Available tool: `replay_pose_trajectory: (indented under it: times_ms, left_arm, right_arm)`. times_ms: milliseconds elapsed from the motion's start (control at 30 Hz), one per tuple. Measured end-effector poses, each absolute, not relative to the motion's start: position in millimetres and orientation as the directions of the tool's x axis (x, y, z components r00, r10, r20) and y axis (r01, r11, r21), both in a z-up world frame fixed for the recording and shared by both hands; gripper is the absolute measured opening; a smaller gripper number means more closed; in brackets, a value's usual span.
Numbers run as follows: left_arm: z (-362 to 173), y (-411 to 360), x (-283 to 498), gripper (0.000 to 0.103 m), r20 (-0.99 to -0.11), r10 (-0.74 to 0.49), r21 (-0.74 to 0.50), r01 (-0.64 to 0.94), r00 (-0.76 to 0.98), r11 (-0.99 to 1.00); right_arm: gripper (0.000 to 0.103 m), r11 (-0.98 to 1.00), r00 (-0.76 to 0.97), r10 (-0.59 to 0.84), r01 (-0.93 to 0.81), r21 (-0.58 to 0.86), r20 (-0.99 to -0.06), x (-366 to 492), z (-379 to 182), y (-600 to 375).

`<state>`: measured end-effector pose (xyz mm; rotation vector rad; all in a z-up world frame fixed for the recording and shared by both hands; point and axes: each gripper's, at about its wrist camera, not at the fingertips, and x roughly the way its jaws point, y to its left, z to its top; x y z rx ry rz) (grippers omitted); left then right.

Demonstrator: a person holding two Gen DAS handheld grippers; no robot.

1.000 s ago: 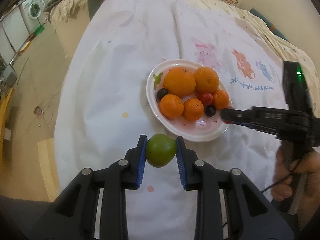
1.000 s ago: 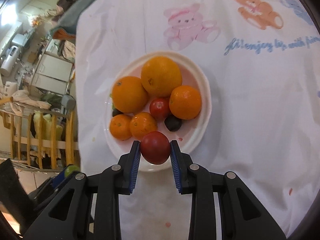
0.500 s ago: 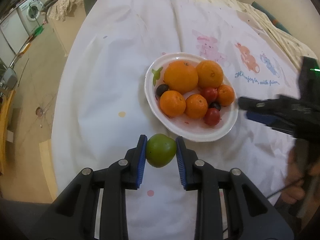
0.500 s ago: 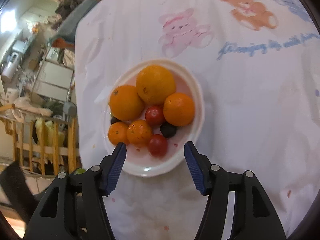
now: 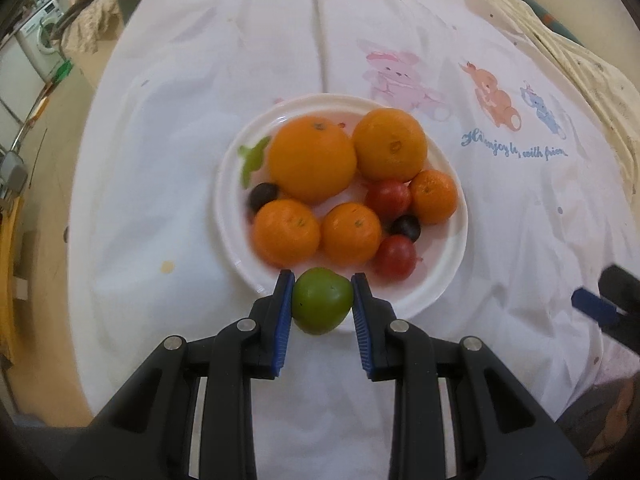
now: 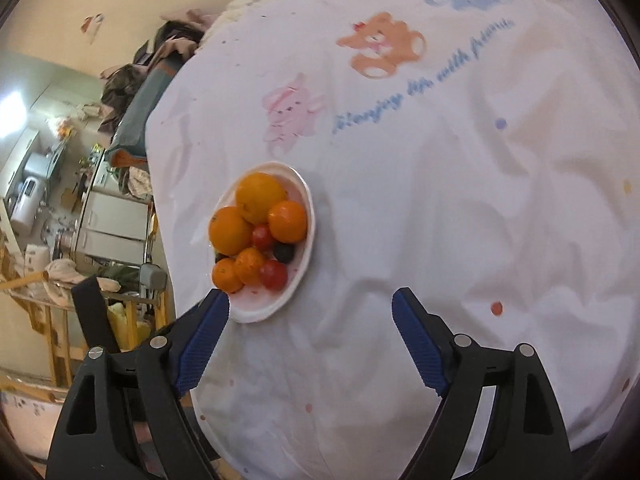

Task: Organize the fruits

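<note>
A white plate [image 5: 448, 280] on the white printed cloth holds two large oranges, three small mandarins, two red fruits and two dark ones. My left gripper [image 5: 323, 292] is shut on a green fruit [image 5: 322, 300] and holds it over the plate's near rim. My right gripper [image 6: 310, 304] is open wide and empty, drawn back from the plate [image 6: 298, 280]. Its blue pad tip also shows at the right edge of the left wrist view [image 5: 592, 308].
The table is covered by a white cloth [image 5: 500, 152] with bear and bunny prints. Beyond its left edge lie the floor, a washing machine [image 5: 44, 32] and wooden furniture [image 6: 48, 320]. A patterned cushion edge is at the far right.
My right gripper let go of the red fruit onto the plate, opened wide and pulled back to the right. My left gripper carried the green fruit forward to the plate's near rim.
</note>
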<state>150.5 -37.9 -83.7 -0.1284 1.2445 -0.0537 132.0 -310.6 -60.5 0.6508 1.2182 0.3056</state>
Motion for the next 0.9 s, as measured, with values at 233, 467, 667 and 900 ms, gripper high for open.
replay_pose_trajectory:
  times_ms: [233,467,667,900]
  left_arm:
    - [-93.4,-51.3,162.4,0.025,-0.948,-0.112,-0.123,-0.017,0.297,0.992]
    - [-90.7,-49.7,159.4,0.081,-0.952,-0.111,-0.127,-0.040,0.286,0.991]
    - [-51.0,-35.7,145.4,0.082,-0.920,-0.145,-0.172,-0.043,0.364,0.984]
    - [-1.1,-17.6,110.4,0.082,-0.836,0.024,0.017,-0.017,0.549,1.000]
  right_arm:
    - [0.086,0.780,0.326,0.563,0.093,0.619,-0.759,135.9,-62.1,-303.3]
    - [0.086,0.784,0.322,0.569,0.064,0.617,-0.757,136.8,-60.6,-296.6]
    - [0.086,0.784,0.332,0.568,0.062,0.618,-0.753,135.7,-58.4,-297.6]
    - [0.102,0.822,0.464,0.527,-0.067,0.565,-0.712,124.2,-23.0,-284.0]
